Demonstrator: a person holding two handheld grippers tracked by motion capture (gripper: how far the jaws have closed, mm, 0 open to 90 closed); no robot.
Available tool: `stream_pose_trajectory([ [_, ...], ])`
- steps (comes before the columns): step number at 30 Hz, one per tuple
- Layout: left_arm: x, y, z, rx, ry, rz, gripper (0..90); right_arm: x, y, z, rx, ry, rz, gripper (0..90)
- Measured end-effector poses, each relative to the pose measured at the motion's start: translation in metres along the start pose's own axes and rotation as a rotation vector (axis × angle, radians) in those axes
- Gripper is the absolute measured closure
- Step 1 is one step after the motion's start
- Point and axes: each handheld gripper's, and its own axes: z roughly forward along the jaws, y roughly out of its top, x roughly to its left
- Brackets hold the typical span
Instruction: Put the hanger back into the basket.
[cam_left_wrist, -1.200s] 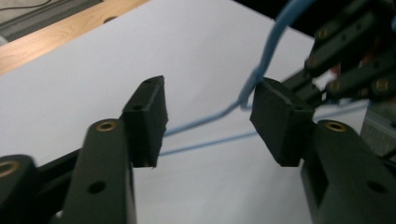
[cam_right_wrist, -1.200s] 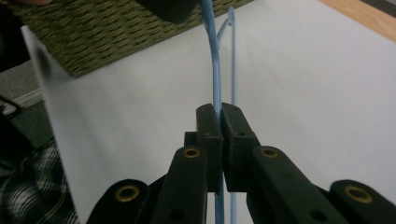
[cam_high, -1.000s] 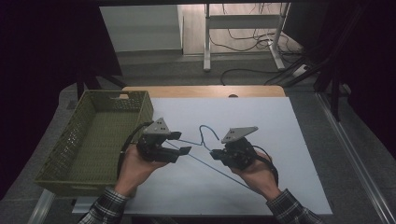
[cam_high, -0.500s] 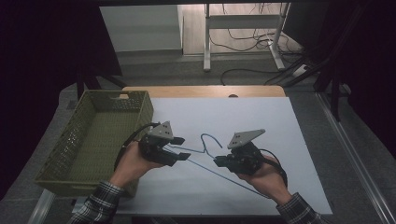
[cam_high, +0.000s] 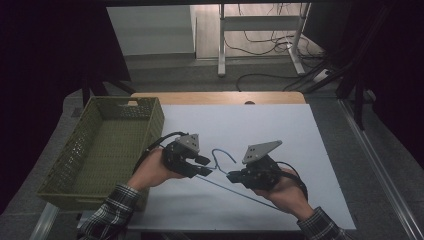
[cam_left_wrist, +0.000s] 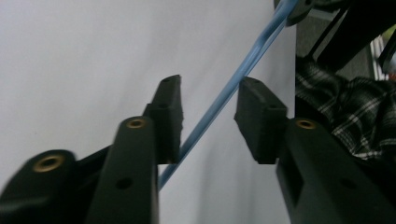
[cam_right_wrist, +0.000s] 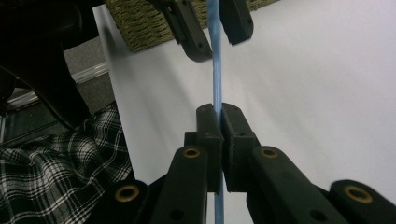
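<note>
My right gripper (cam_right_wrist: 220, 116) is clamped on the blue hanger (cam_right_wrist: 216, 60); my left gripper (cam_left_wrist: 208, 109) has been closing, pads apart around it.

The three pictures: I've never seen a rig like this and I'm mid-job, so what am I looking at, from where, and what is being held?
No robot arm here: a person in plaid sleeves holds a black two-jaw gripper in each hand at a table covered by a white sheet.

The high view looks down from above the person's side. The left gripper is at its left, the right gripper at its right, and a green woven basket sits at the sheet's left edge.

The other two pictures come from cameras riding on the grippers, looking along their own jaws.

The thing handled is a thin blue wire hanger. In the right gripper view the jaws are shut on the hanger's wire. In the left gripper view the wire passes between the jaws, which have just been closing, but a gap remains, so that gripper is open.
</note>
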Motion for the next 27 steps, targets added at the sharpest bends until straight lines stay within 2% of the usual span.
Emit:
stream_pose_trajectory([
  [2, 0.000, 0.000, 0.000, 0.000, -0.009, 0.000, 70.6, 0.000, 0.000, 0.000, 0.003, -0.003, -0.005, 87.3],
  [4, 0.000, 0.000, 0.001, 0.020, -0.042, 0.023, 75.6, 0.000, 0.001, 0.000, 0.006, -0.014, -0.013, 87.2],
  [5, 0.000, 0.000, 0.001, 0.020, -0.042, 0.023, 78.9, -0.001, 0.001, 0.000, 0.010, -0.028, -0.016, 87.0],
  [6, 0.000, 0.001, 0.001, 0.024, -0.070, 0.022, 82.1, -0.001, 0.001, 0.000, 0.017, -0.038, -0.016, 86.9],
  [7, 0.000, 0.001, 0.001, 0.024, -0.070, 0.022, 85.3, -0.002, 0.001, 0.001, 0.024, -0.050, -0.019, 86.7],
  [8, -0.002, 0.001, 0.001, 0.022, -0.084, 0.005, 86.5, -0.004, 0.000, 0.001, 0.019, -0.060, -0.017, 86.6],
  [9, -0.002, 0.001, 0.001, 0.022, -0.084, 0.005, 86.7, -0.006, 0.000, 0.000, 0.019, -0.054, -0.008, 86.3],
  [10, -0.001, 0.001, -0.001, 0.014, -0.107, 0.004, 86.8, -0.006, 0.000, 0.000, 0.016, -0.050, -0.010, 85.7],
  [13, -0.001, 0.002, -0.001, 0.011, -0.113, -0.015, 87.0, -0.006, 0.000, 0.000, 0.012, -0.064, -0.038, 84.9],
  [14, 0.000, 0.002, -0.002, 0.011, -0.128, -0.024, 87.0, -0.005, 0.001, 0.000, 0.011, -0.074, -0.046, 83.7],
  [15, -0.001, 0.002, -0.002, 0.004, -0.124, -0.023, 87.0, -0.005, 0.001, -0.001, 0.012, -0.080, -0.046, 79.7],
  [16, -0.001, 0.002, -0.002, 0.004, -0.124, -0.023, 87.1, -0.005, 0.001, -0.001, 0.012, -0.080, -0.046, 79.7],
  [19, -0.001, 0.003, -0.004, 0.008, -0.131, -0.055, 87.2, -0.007, 0.000, -0.004, -0.002, -0.100, -0.041, 71.5],
  [21, -0.001, 0.003, -0.004, 0.003, -0.123, -0.045, 87.2, -0.007, 0.000, -0.006, -0.012, -0.106, -0.040, 70.4],
  [24, 0.001, 0.003, -0.005, -0.004, -0.124, -0.060, 87.2, -0.008, -0.001, -0.012, -0.025, -0.117, -0.040, 65.8],
  [25, 0.002, 0.003, -0.005, -0.003, -0.140, -0.071, 87.2, -0.008, -0.002, -0.013, -0.029, -0.118, -0.038, 64.9],
  [27, 0.003, 0.004, -0.006, -0.003, -0.127, -0.083, 87.2, -0.008, -0.003, -0.017, -0.037, -0.127, -0.037, 63.6],
])
